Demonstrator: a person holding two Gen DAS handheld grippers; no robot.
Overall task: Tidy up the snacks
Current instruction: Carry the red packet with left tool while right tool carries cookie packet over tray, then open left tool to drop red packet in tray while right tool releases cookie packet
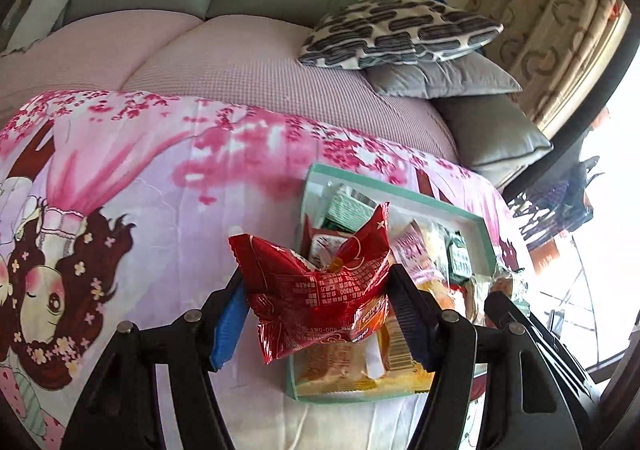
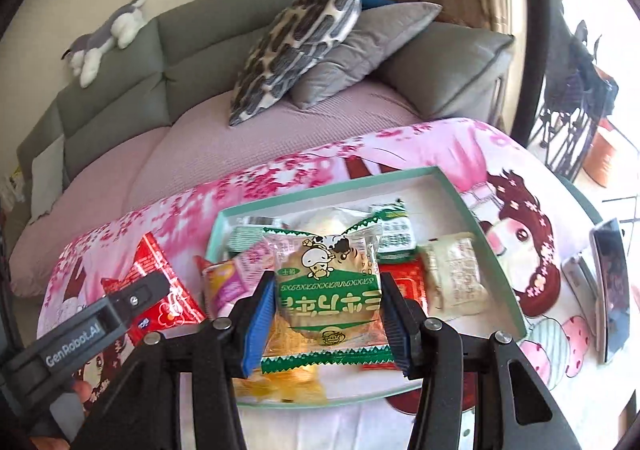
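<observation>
Snacks crowd the box, leaving its far corner seemingly bare.

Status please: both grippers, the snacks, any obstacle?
Left gripper shut on red packet. Right gripper shut on green-edged cake packet. Tray below, half full. No obstacle seen.

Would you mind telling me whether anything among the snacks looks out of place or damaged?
Nothing looks spilled or torn. The red packet and the green-and-white packet are simply held in tongs above the teal tray.
</observation>
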